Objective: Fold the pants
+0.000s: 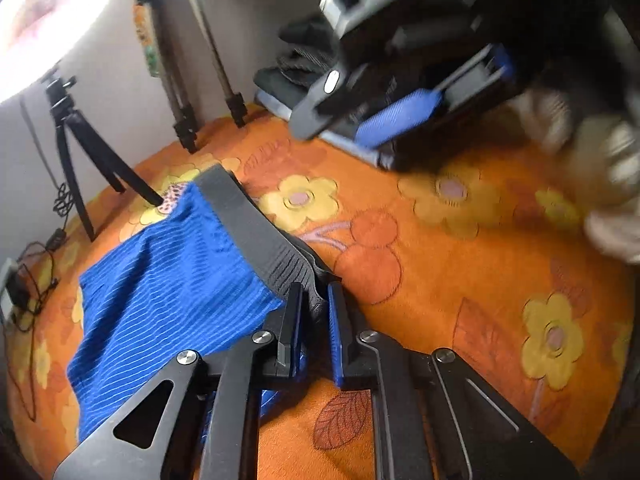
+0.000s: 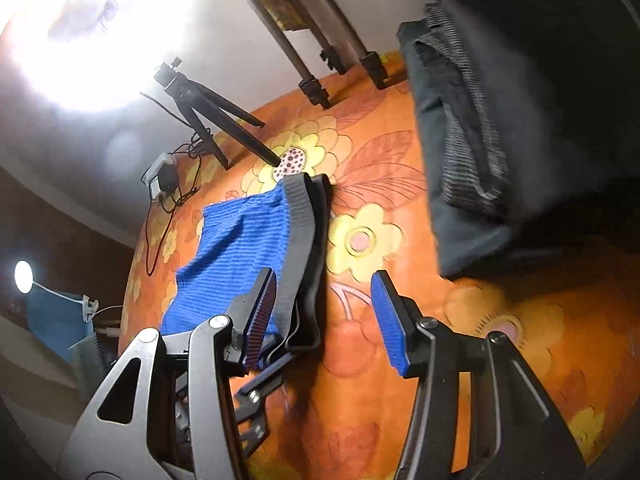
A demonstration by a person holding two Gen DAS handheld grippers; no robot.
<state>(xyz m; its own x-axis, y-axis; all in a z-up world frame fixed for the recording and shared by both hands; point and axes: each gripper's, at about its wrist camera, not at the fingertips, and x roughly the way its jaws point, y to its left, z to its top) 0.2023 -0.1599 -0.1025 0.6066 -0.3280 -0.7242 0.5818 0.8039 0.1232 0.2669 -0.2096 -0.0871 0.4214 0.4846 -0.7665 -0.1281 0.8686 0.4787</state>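
Blue ribbed shorts (image 1: 160, 300) with a grey waistband (image 1: 256, 232) lie on an orange flowered cloth. My left gripper (image 1: 314, 320) is shut on the near end of the waistband. In the right wrist view the shorts (image 2: 236, 248) and waistband (image 2: 300, 240) lie ahead. My right gripper (image 2: 324, 316) is open, its left pad over the shorts beside the waistband, its right pad over bare cloth. It also shows blurred in the left wrist view (image 1: 400, 80), raised above the cloth.
A pile of folded dark clothes (image 2: 472, 140) lies at the back right, also in the left wrist view (image 1: 296, 68). Tripods (image 1: 76, 148) stand at the back left, with cables and a charger (image 2: 164, 180) at the cloth's edge.
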